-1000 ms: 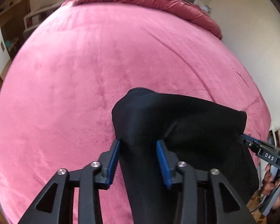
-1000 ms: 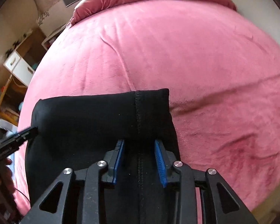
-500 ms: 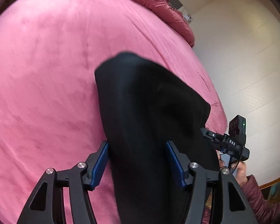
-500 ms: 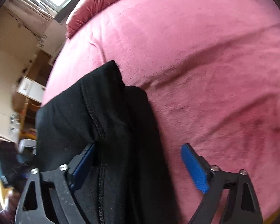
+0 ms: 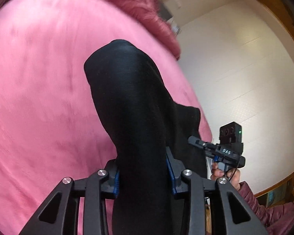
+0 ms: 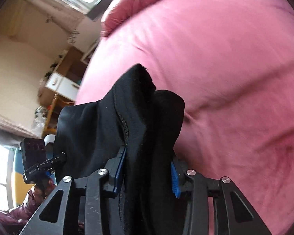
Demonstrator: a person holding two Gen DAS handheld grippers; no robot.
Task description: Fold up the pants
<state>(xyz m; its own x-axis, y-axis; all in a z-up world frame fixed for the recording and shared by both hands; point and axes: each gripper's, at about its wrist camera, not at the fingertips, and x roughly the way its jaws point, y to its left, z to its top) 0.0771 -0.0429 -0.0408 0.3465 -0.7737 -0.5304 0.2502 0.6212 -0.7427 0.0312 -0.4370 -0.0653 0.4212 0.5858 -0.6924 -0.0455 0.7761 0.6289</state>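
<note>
The black pants (image 5: 131,101) are folded into a thick bundle over a pink bed (image 5: 39,98). My left gripper (image 5: 142,173) is shut on the bundle's left end, the cloth filling the gap between its blue pads. My right gripper (image 6: 147,173) is shut on the right end of the pants (image 6: 139,117), where a stitched seam shows. Both views are tilted. Each gripper shows in the other's view: the right one (image 5: 215,148) beside the pants, the left one (image 6: 43,166) at the lower left.
A bunched pink duvet (image 5: 139,5) lies at the head of the bed. A white wall (image 5: 245,68) stands to the right. Wooden shelves and white drawers (image 6: 62,84) stand left of the bed. The person's hand and maroon sleeve (image 5: 254,199) show at the lower right.
Both grippers opened wide half a second ago and have closed again on a thicker bunch of the pants. Both have tilted, and the bundle now stands steeper in view.
</note>
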